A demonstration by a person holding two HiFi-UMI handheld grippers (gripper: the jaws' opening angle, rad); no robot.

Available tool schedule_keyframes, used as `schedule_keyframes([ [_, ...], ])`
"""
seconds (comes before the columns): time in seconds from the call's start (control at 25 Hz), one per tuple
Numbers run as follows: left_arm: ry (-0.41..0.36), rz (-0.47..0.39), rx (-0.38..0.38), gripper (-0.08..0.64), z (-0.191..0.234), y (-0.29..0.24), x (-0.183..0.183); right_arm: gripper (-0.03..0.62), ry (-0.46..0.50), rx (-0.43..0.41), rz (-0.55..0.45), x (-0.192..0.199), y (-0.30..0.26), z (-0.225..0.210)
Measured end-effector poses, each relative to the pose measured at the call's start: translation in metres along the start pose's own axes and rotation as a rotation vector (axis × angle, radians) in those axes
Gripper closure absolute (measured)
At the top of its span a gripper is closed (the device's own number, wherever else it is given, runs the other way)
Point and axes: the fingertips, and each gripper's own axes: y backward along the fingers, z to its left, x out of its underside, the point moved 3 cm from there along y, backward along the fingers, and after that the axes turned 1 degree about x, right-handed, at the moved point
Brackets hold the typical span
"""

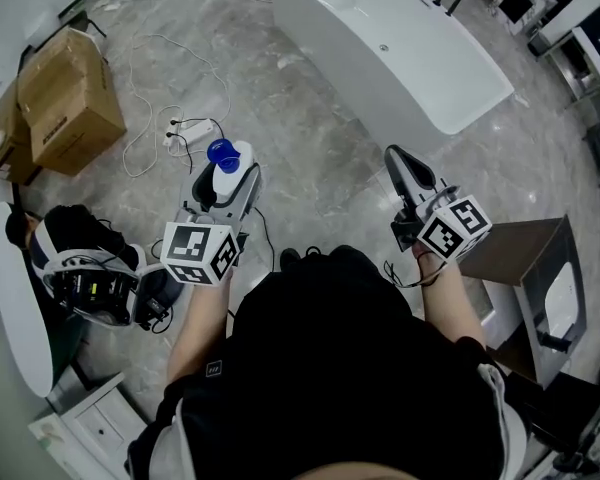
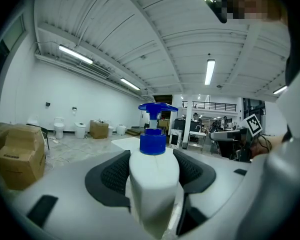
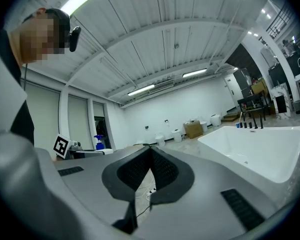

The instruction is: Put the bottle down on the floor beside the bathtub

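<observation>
Bottle was clamped at its body by left gripper fingers, pump up, likely so it lands base-first. It was held above the floor, short of the bathtub. Right gripper fingers were closed, empty.

The person wears a black short-sleeved top with a small pale logo on the left sleeve. The left gripper and the right gripper have smooth light-grey shells with black ribbed pads inside the jaws, and each carries a white cube printed with black square markers. A thin black cable loops at the right wrist.
</observation>
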Motion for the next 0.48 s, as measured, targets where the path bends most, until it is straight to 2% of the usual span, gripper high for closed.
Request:
schedule_keyframes([
  [0.2,0.046,0.035,-0.015,0.287,0.029,0.007,0.019,0.565,-0.034,0.018,0.042,0.020,-0.015,0.009],
  [0.48,0.059,0.071,-0.013,0.287,0.048,-0.027,0.025,0.565,-0.068,0.020,0.053,0.020,-0.045,-0.020],
])
